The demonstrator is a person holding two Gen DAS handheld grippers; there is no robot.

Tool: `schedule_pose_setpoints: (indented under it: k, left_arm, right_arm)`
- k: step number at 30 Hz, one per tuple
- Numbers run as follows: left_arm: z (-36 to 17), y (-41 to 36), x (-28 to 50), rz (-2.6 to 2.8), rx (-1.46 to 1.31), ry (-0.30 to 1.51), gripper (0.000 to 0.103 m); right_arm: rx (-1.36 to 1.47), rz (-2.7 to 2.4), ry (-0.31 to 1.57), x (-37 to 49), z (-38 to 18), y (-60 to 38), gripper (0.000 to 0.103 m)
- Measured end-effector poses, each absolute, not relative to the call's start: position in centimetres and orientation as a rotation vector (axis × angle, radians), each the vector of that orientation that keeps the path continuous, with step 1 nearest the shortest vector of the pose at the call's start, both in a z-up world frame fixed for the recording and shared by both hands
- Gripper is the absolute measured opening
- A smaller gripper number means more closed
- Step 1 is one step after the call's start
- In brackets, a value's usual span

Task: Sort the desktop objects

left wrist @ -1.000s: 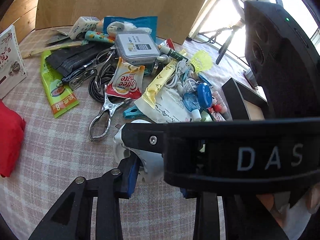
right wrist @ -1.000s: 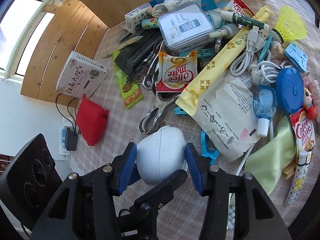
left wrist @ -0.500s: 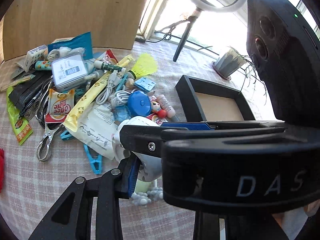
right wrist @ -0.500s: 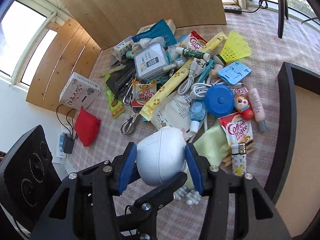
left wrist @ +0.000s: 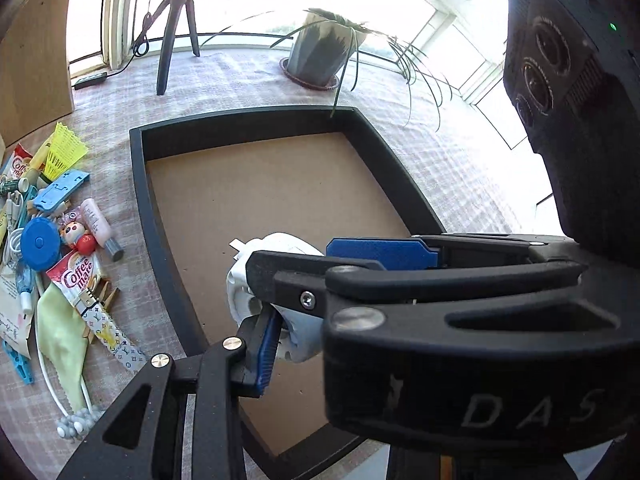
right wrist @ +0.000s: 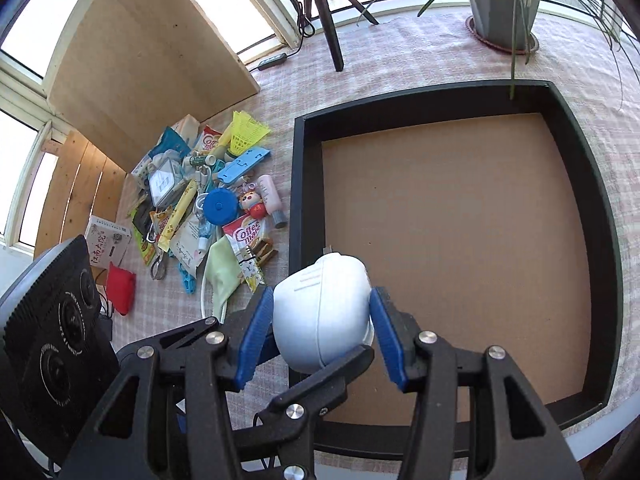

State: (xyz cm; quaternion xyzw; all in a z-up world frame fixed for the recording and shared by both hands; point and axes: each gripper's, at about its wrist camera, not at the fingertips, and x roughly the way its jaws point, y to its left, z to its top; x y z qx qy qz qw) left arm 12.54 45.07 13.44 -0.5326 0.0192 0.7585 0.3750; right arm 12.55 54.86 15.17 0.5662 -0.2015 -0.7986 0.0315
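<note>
A white cup-shaped mask (right wrist: 324,296) hangs in the air, held by both grippers. My right gripper (right wrist: 320,320) is shut on it, a blue pad pressing each side. My left gripper (left wrist: 312,336) grips the mask (left wrist: 240,300) lower down: its left pad touches the mask, while its other finger is hidden behind the right gripper's fingers (left wrist: 288,272), which cross in front. The mask is over the near left part of a black-rimmed tray (right wrist: 308,184) with a brown cardboard floor and nothing in it. In the left wrist view the tray rim (left wrist: 138,184) lies just left of the mask.
A heap of small items lies left of the tray: a blue round case (right wrist: 219,206), a Coffee mate sachet (right wrist: 246,236), a yellow shuttlecock (right wrist: 246,130), a red pouch (right wrist: 120,286). Behind the tray stand a potted plant (right wrist: 504,4) and a tripod (right wrist: 328,20). A wooden board (right wrist: 148,52) leans at far left.
Both grippers, still holding the mask, have swung it right and upward, from above the heap to over the tray. The heap has slid to the left edge of both views.
</note>
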Motion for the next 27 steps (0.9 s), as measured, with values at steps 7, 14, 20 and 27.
schedule_pose_setpoints:
  k: [7,14,20,27]
  left_arm:
    - [14.4,44.9,12.2,2.011,-1.366,0.105,0.033]
    - [14.7,40.0,8.7,2.133,-1.418,0.069,0.033]
    - [15.2,33.1,4.5,2.316,-1.446,0.041,0.033]
    - [14.7,23.3,-0.5,2.477,-1.517,-0.137,0.040]
  right_arm:
    - [1.655,-2.647,-0.518,13.5,17.3,56.9,0.062]
    - [1.580,-2.684,-0.435,11.3,18.8,55.2,0.062]
    - [1.540,-2.740,-0.206,7.8,19.9,51.1,0.062]
    - [1.503,-2.541,-0.242,2.4,19.5,45.5,0.062]
